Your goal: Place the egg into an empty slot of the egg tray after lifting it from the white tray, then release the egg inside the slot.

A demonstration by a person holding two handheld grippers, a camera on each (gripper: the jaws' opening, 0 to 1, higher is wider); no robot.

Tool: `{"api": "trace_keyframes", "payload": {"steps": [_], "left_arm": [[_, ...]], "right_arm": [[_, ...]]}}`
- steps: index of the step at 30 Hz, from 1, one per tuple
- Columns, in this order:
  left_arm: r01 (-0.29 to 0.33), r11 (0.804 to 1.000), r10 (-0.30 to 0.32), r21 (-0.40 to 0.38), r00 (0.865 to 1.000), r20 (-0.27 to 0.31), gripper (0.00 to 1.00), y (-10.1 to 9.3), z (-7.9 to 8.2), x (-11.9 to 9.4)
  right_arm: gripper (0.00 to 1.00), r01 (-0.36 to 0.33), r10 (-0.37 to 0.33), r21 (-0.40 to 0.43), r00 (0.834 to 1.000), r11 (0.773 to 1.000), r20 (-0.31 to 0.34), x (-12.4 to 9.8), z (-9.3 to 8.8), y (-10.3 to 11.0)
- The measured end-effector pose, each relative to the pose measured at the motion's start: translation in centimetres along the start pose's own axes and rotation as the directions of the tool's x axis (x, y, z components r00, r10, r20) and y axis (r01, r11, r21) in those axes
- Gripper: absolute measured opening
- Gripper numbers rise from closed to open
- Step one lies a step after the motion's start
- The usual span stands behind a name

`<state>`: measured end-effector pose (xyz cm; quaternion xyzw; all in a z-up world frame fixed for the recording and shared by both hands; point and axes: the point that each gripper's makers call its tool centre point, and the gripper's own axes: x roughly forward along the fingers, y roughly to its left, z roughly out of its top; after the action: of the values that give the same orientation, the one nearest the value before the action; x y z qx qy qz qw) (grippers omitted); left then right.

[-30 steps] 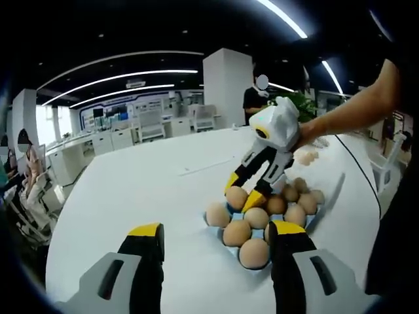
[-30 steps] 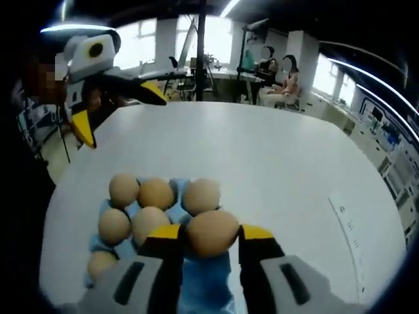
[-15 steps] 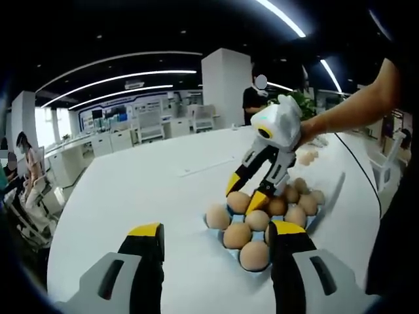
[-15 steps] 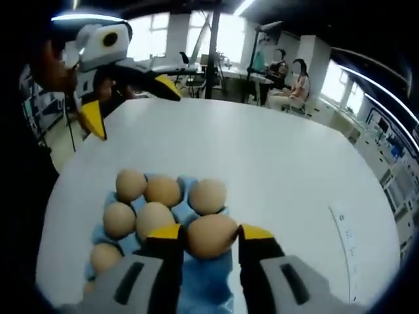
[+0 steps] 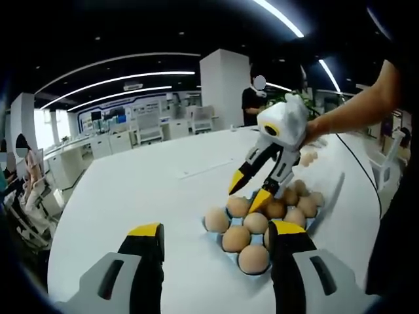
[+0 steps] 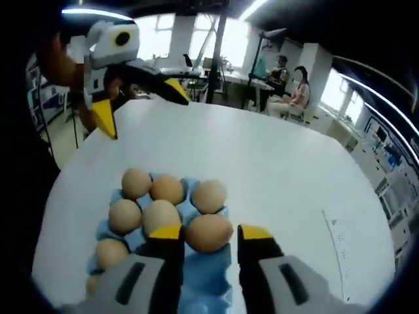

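A blue egg tray [image 6: 204, 278] on the white table holds several brown eggs. One egg [image 6: 209, 232] sits in a slot at the tray's near edge, just ahead of my right gripper [image 6: 211, 237], whose yellow-tipped jaws stand open and clear of it. In the left gripper view the right gripper [image 5: 250, 191] hovers, tilted down, a little above that egg [image 5: 239, 206] in the tray [image 5: 206, 229]. My left gripper [image 5: 213, 235] is open and holds nothing, short of the tray's left side. It appears at upper left in the right gripper view as the left gripper [image 6: 141, 104].
More eggs [image 5: 306, 157] lie at the table's back right, behind the hand that holds the right gripper. A paper strip [image 5: 206, 167] lies mid-table. A pillar [image 5: 226, 85], desks and people stand beyond the table. The white tabletop [image 6: 275, 176] stretches right of the egg tray.
The right gripper lowered the egg into the tray slot, let go and has lifted slightly away. The egg now rests in the slot. The left gripper has stayed put.
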<state>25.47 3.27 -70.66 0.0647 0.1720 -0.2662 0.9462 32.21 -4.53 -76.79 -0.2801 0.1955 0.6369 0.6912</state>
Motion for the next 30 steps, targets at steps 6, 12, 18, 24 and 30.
{"api": "trace_keyframes", "payload": {"steps": [6,12,18,24,30], "left_arm": [[-0.002,1.000,0.002,0.002,1.000,0.004,0.65,0.0,0.2,-0.1],[0.006,1.000,-0.006,0.003,1.000,-0.001,0.66,-0.2,0.0,0.1],[0.015,1.000,-0.015,-0.002,1.000,-0.001,0.66,-0.5,0.0,0.3],[0.022,1.000,-0.022,0.001,1.000,0.001,0.66,-0.8,0.0,0.6],[0.022,1.000,-0.022,0.005,1.000,0.002,0.66,-0.8,0.1,0.6]], "right_arm": [[0.31,0.094,-0.122,0.182,0.981,0.979,0.148,-2.4,1.1,-1.1],[0.31,0.211,-0.304,0.346,0.922,0.914,0.241,-6.8,0.7,-2.1],[0.31,0.342,-0.475,0.479,0.860,0.808,0.187,-11.3,-3.8,-2.5],[0.31,0.501,-0.666,0.585,0.740,0.638,0.091,-17.2,-8.7,-4.2],[0.31,0.677,-0.797,0.579,0.599,0.454,-0.076,-22.4,-14.2,-5.1]]}}
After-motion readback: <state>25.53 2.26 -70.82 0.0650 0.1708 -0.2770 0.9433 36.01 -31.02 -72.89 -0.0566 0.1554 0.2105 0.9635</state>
